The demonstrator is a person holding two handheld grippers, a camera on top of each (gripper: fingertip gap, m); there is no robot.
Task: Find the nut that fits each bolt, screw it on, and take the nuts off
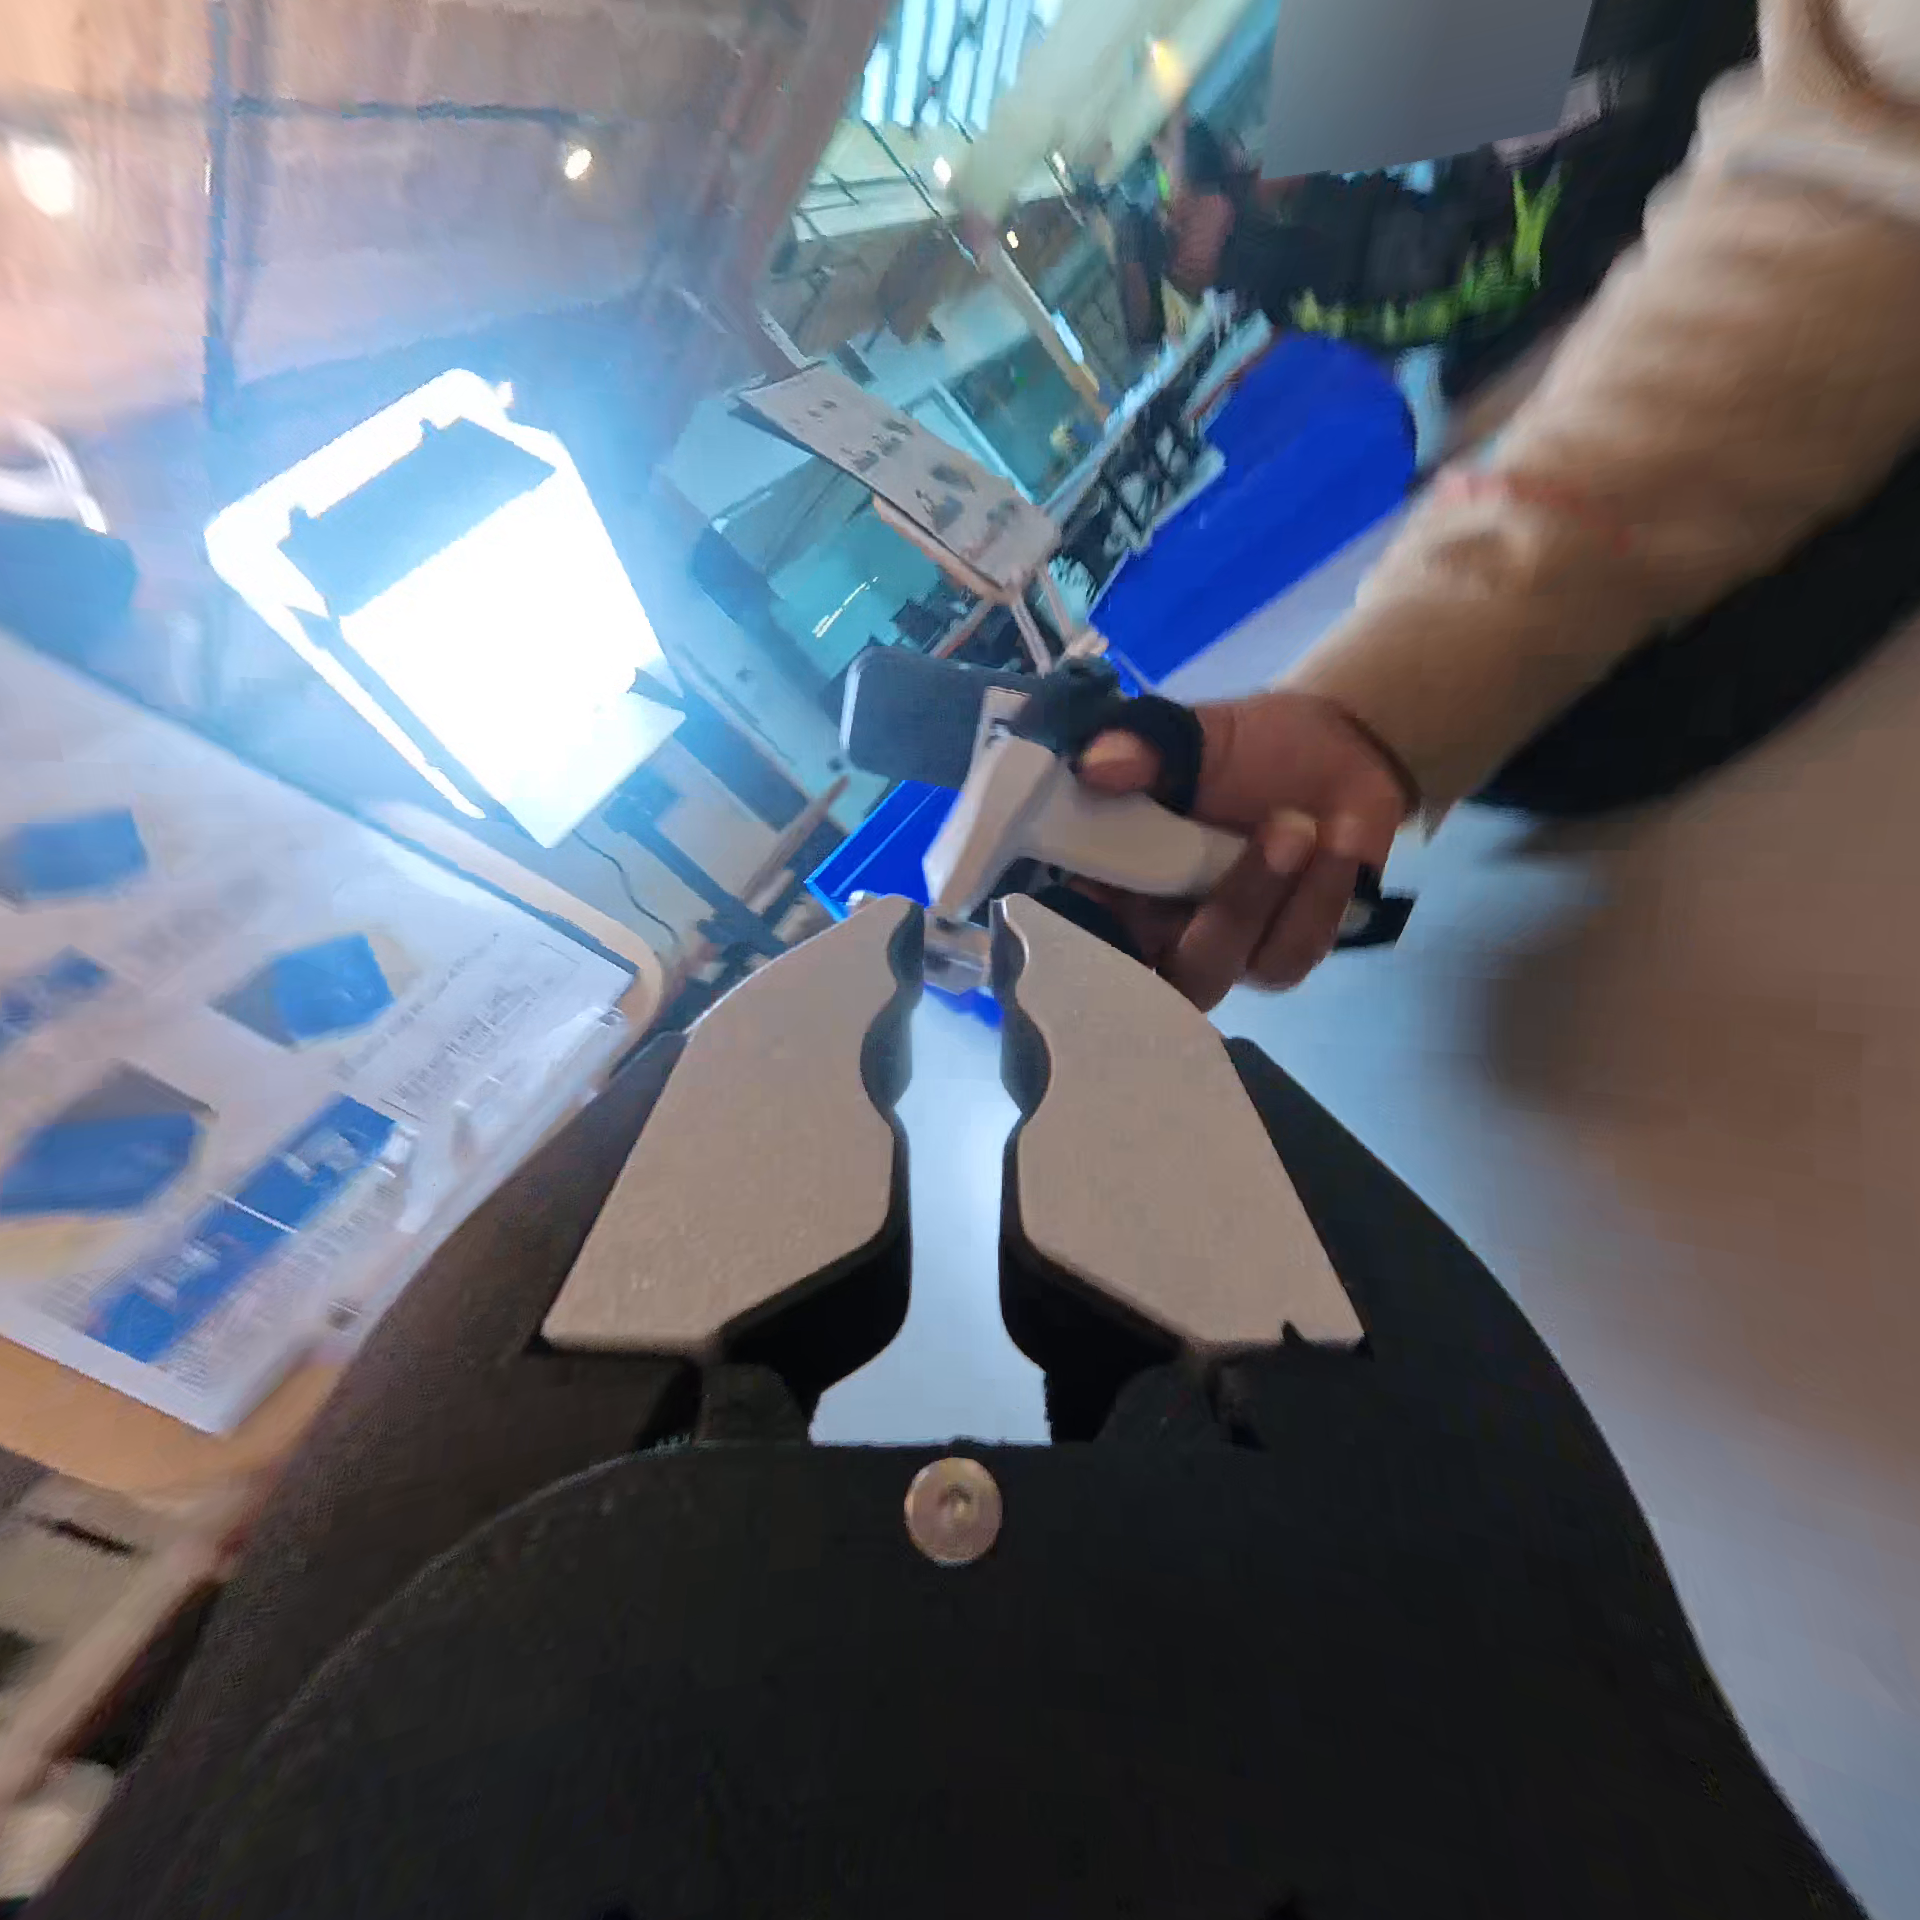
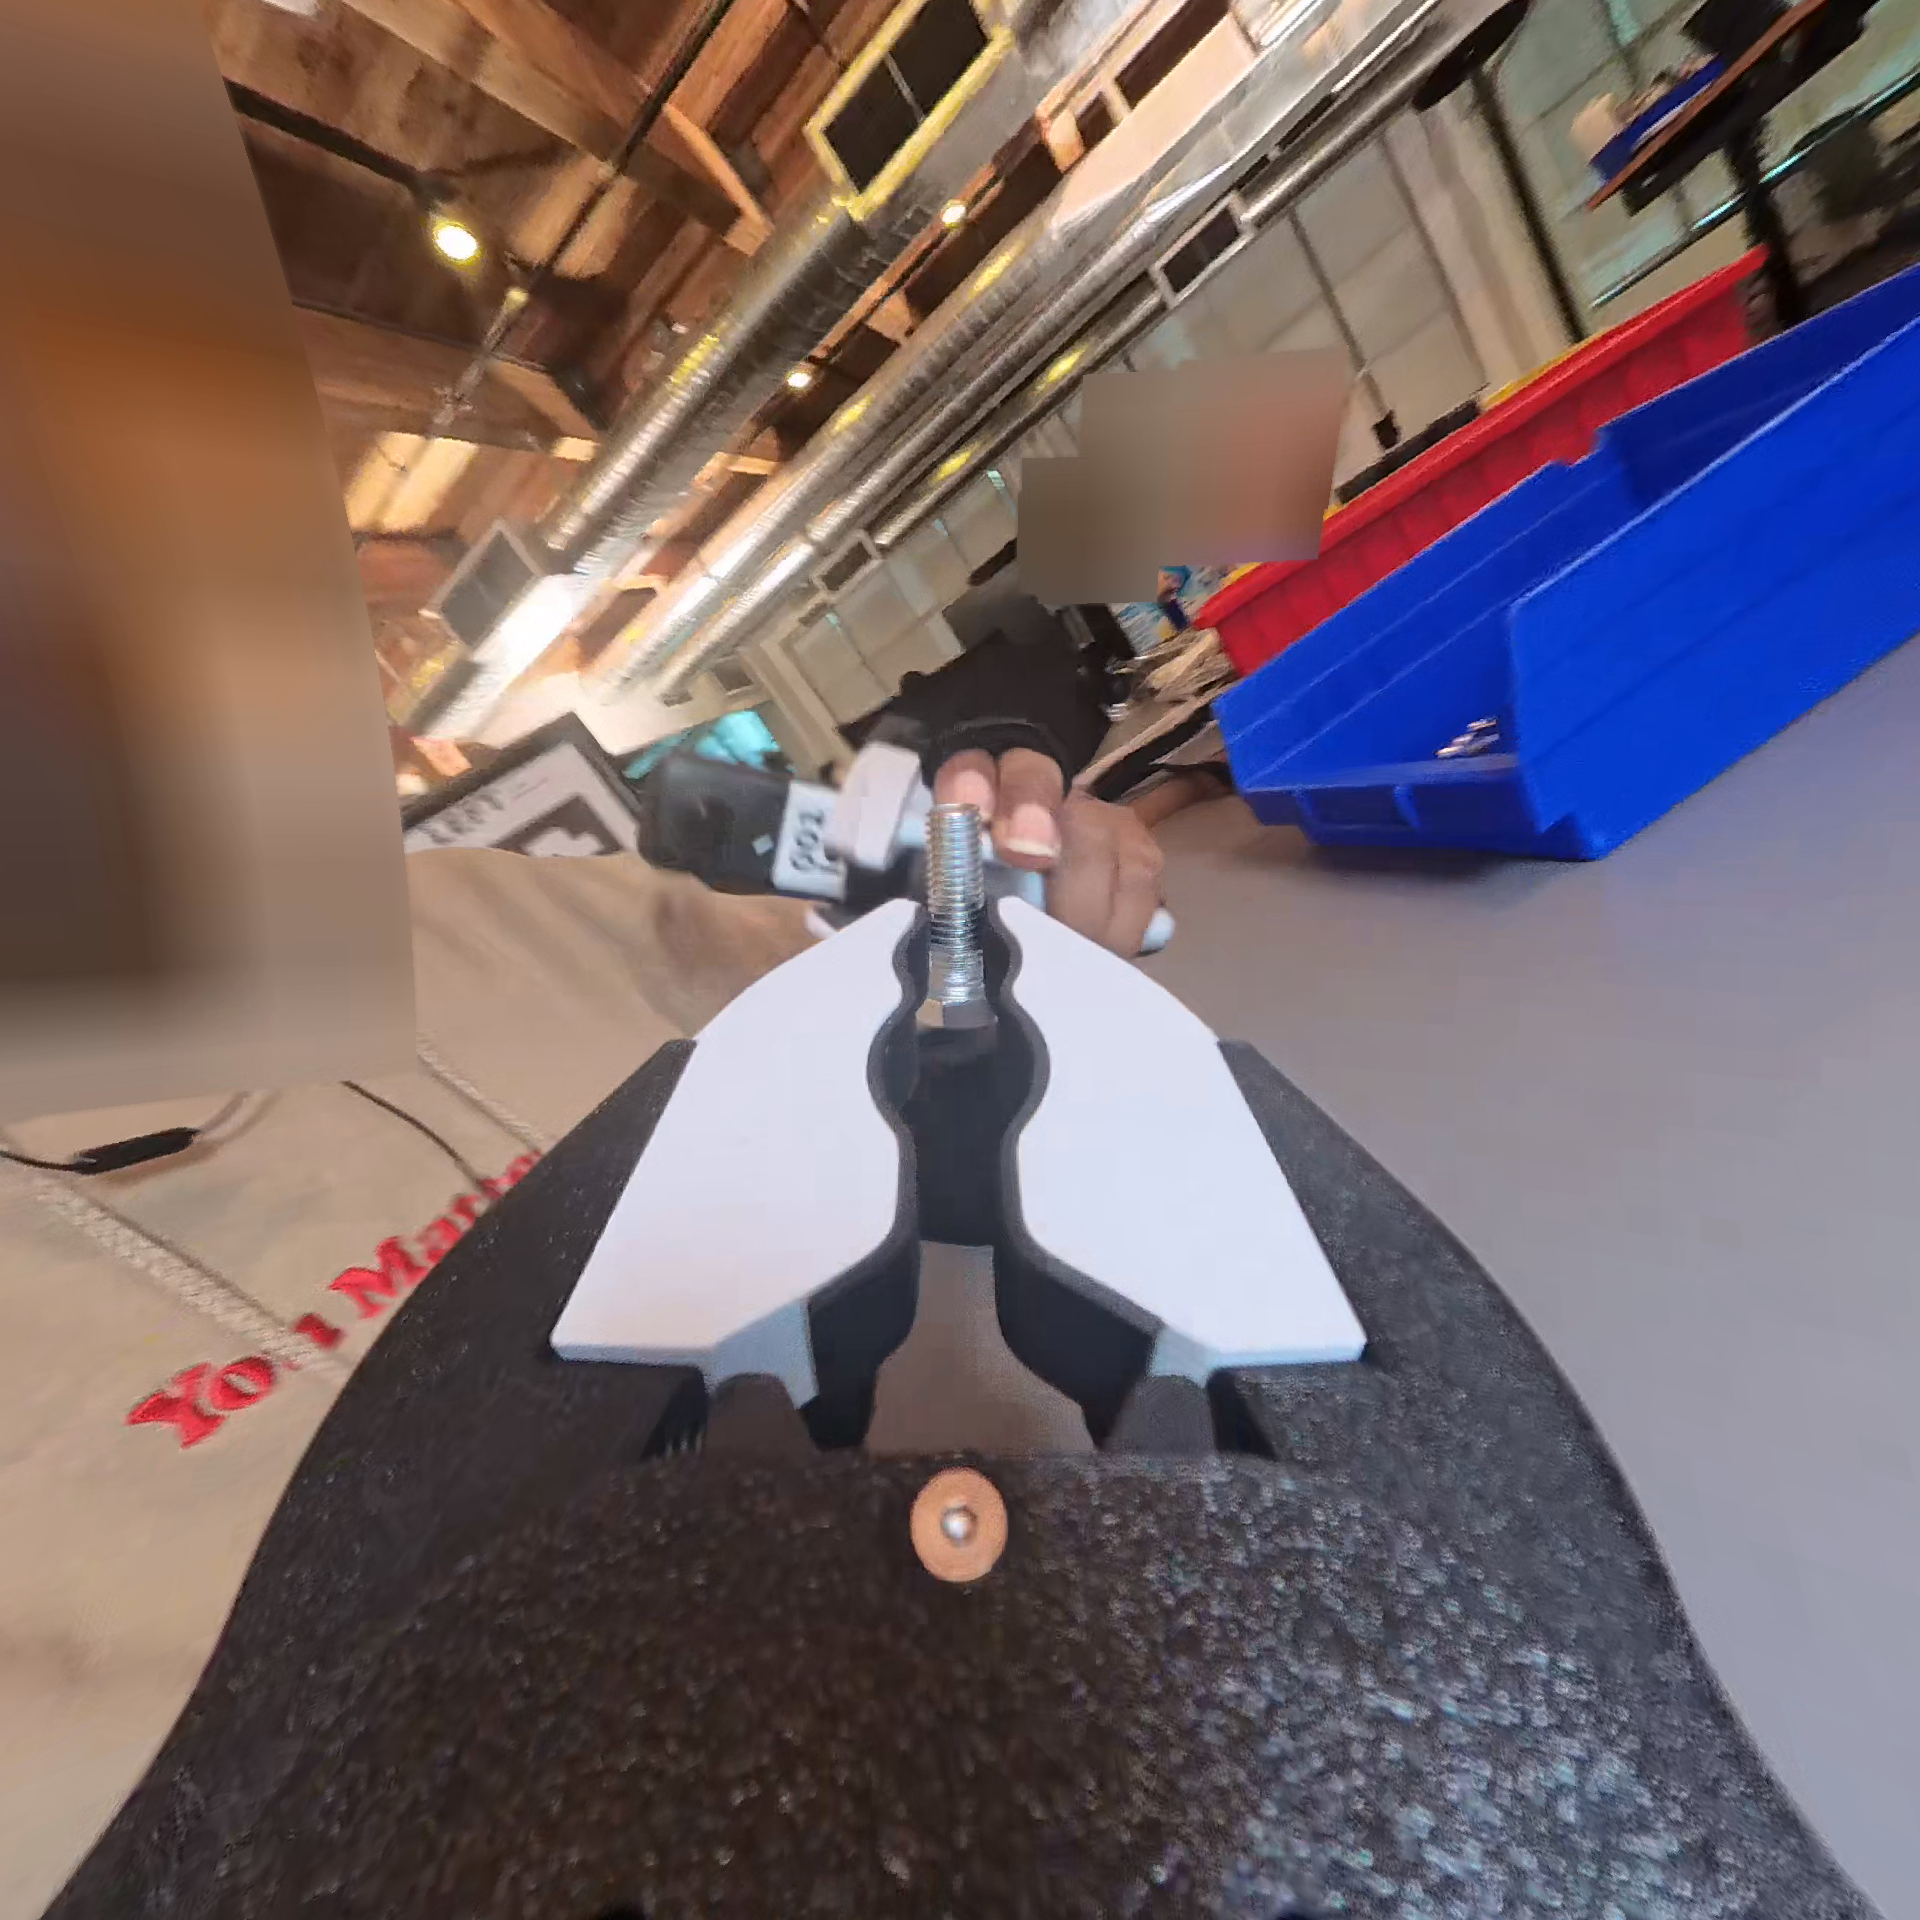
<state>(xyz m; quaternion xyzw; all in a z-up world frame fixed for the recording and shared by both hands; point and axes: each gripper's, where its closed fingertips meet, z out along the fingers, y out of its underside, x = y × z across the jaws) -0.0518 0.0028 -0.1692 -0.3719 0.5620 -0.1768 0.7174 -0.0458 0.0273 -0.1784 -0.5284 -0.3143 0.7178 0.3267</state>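
The right gripper (image 2: 958, 935) is clamped on a bolt (image 2: 954, 914), thread pointing forward. The left gripper (image 1: 956, 925) stands slightly apart, holding nothing.

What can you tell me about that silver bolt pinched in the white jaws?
The bolt is shiny silver metal with a threaded shank and a hexagonal head. It stands roughly upright in the right wrist view, head down and threaded end up. The right gripper has its white jaws closed on it near their tips, gripping the lower shank just above the head. No nut is on the visible threads. It is held in the air above the grey table, with a person's hand behind it.
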